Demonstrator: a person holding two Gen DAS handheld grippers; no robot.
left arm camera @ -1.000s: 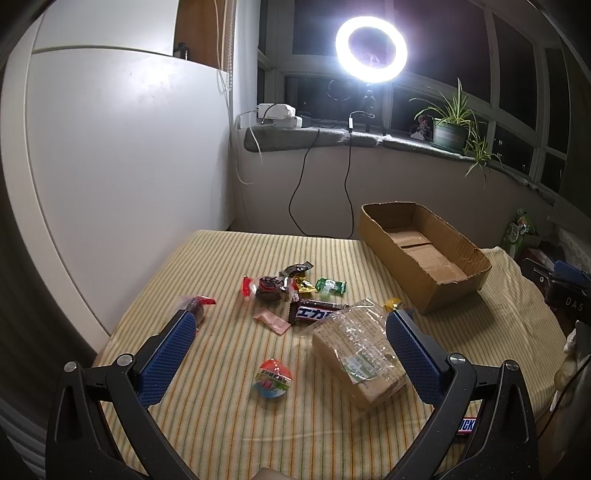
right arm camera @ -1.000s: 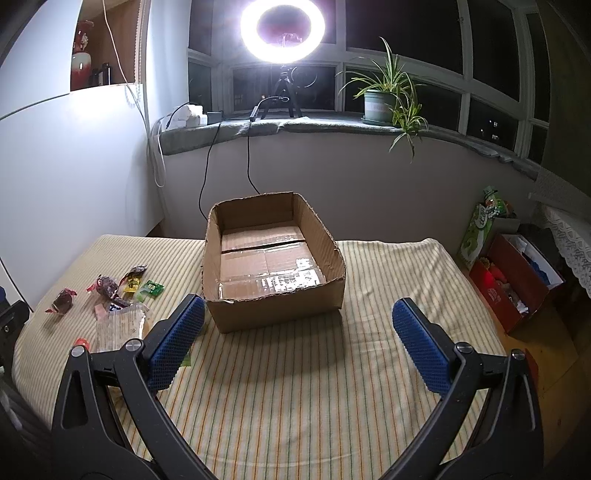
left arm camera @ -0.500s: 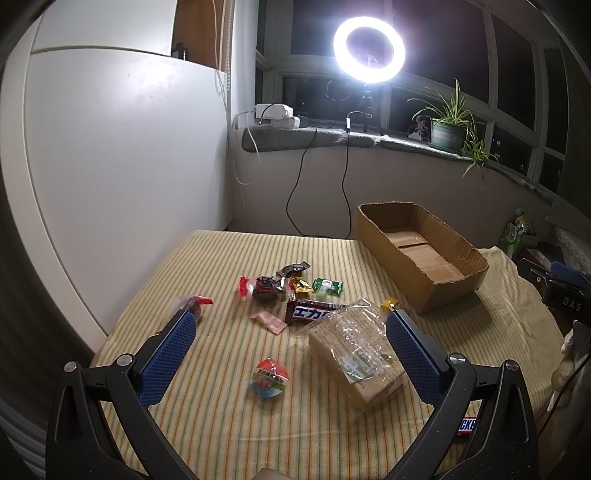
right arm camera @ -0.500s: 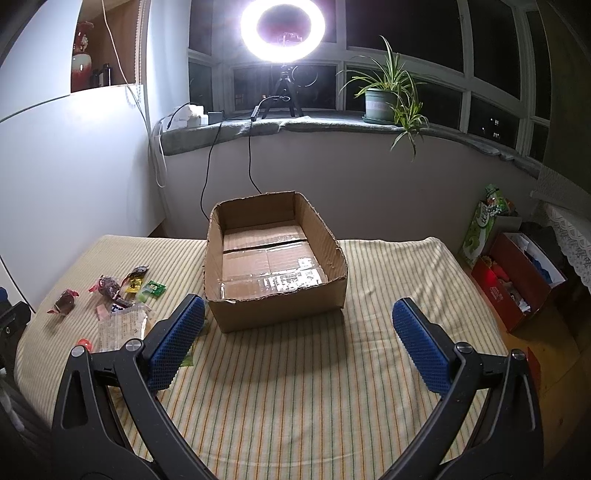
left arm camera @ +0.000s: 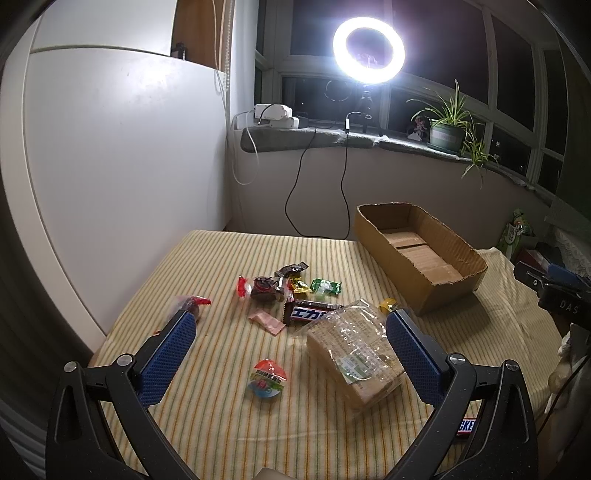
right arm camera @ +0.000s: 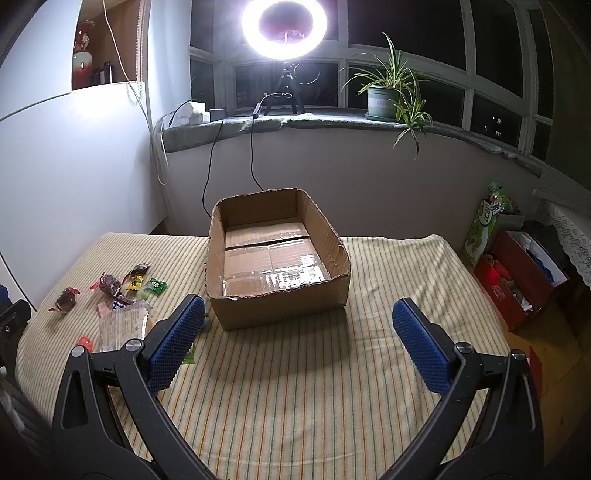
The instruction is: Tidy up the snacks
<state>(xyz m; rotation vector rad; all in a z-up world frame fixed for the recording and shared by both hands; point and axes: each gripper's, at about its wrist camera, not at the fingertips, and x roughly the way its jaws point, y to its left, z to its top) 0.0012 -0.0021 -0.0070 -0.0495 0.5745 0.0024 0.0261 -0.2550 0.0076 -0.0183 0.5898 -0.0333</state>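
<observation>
Snacks lie scattered on the striped cloth: a clear bag of crackers (left arm camera: 356, 354), a Snickers bar (left arm camera: 310, 313), a round red-green capsule (left arm camera: 267, 377), a pink sachet (left arm camera: 266, 322), a green candy (left arm camera: 325, 287), dark wrapped sweets (left arm camera: 266, 287) and a red-ended sweet (left arm camera: 192, 304). An empty cardboard box (left arm camera: 417, 254) stands at the right; it also shows in the right wrist view (right arm camera: 275, 258). My left gripper (left arm camera: 290, 354) is open and empty above the capsule and crackers. My right gripper (right arm camera: 297, 343) is open and empty in front of the box.
A second Snickers bar (left arm camera: 466, 426) lies by the left gripper's right arm. A white wall panel (left arm camera: 110, 177) bounds the left. A ring light (right arm camera: 284, 27), cables and a plant (right arm camera: 391, 92) stand on the sill. A red box of items (right arm camera: 517, 277) sits off the right edge.
Both views have shifted only slightly; the left gripper has drifted a little. Both grippers stay open and nothing on the cloth has moved.
</observation>
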